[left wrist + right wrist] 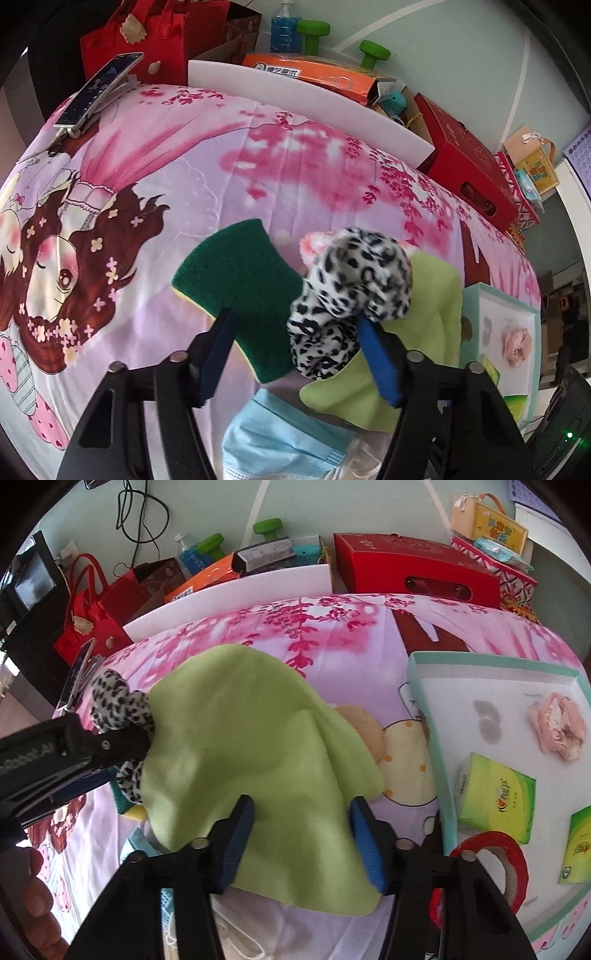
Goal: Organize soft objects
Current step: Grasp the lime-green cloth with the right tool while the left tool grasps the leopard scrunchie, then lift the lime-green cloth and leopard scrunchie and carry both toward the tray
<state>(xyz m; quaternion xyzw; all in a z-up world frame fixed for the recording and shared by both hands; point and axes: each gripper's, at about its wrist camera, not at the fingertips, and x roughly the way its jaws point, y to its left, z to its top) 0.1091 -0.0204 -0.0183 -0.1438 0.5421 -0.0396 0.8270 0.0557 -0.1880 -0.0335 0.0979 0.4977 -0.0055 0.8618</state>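
Leopard-print scrunchie (351, 291): on bed, overlapping green cloth (258, 760), touching left tongs' (299, 358) right pad at 2 o'clock (left nearer); both tongs gape, right tongs (303, 842) straddling cloth.

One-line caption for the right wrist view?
Open right gripper hovers over a green cloth on the floral bedsheet, beside a tray.
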